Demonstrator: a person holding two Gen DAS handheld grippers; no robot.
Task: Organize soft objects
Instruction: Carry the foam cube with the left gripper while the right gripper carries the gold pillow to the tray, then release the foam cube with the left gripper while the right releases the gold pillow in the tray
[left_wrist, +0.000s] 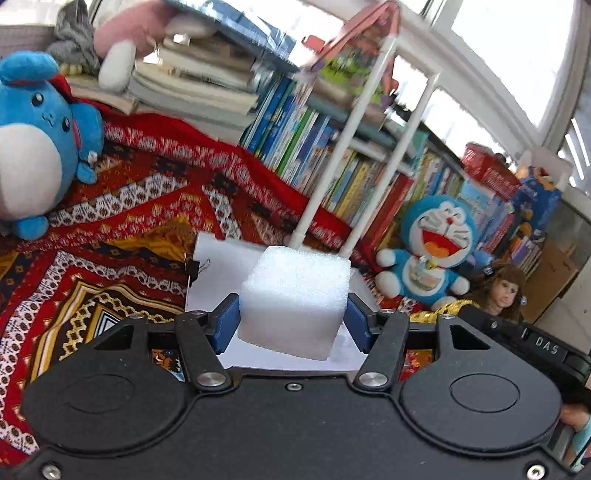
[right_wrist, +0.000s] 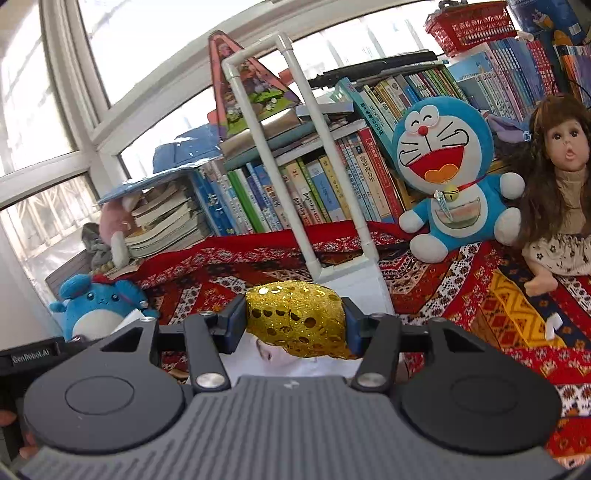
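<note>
We hold a white foam cube (left_wrist: 295, 299) pinched across its flat sides in the left gripper (left_wrist: 292, 320), and a gold sequinned fabric bundle (right_wrist: 297, 319) squeezed in the right gripper (right_wrist: 295, 325); both look light and compressible, above the red patterned cloth (left_wrist: 147, 192).
</note>
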